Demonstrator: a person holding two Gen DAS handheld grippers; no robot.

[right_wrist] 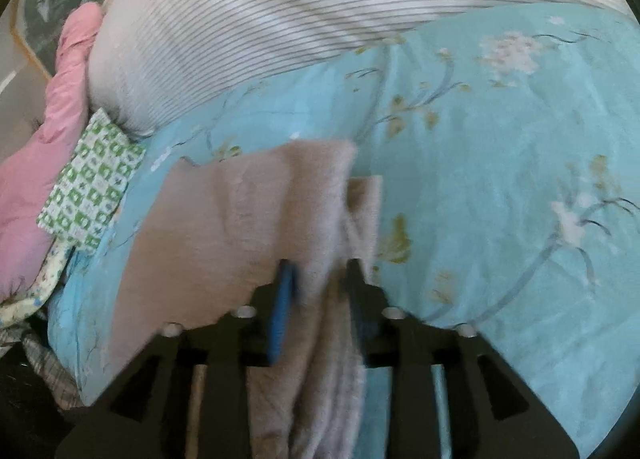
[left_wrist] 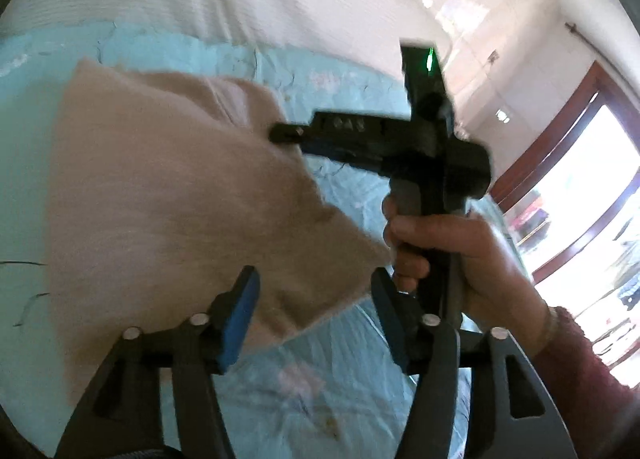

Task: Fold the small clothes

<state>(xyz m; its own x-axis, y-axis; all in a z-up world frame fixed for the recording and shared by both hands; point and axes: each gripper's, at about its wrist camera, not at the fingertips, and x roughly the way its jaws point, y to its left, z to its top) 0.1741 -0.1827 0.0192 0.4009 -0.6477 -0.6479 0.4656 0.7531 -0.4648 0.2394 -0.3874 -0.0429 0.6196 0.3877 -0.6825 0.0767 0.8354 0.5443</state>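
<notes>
Left hand-held gripper [left_wrist: 314, 315] wide, off beige cloth [left_wrist: 168, 195]. Right hand-held gripper [right_wrist: 318, 279] part-open, cloth bunched between, grip unclear. Release fully, then flatten fold on bed [right_wrist: 500, 179].

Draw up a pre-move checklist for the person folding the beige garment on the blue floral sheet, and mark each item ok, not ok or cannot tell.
1. Left gripper free of cloth: ok; its jaws stand wide, the beige garment lying under and between them, unpinched.
2. Right gripper free of cloth: cannot tell; a bunch of garment hangs between its fingers, contact blurred.
3. Garment lies flat: not ok; the near part is bunched.
4. Garment edges aligned: cannot tell; blurred.
5. Blue floral sheet around the garment bare: ok.
6. Green checked cloth apart from the garment: ok.
</notes>
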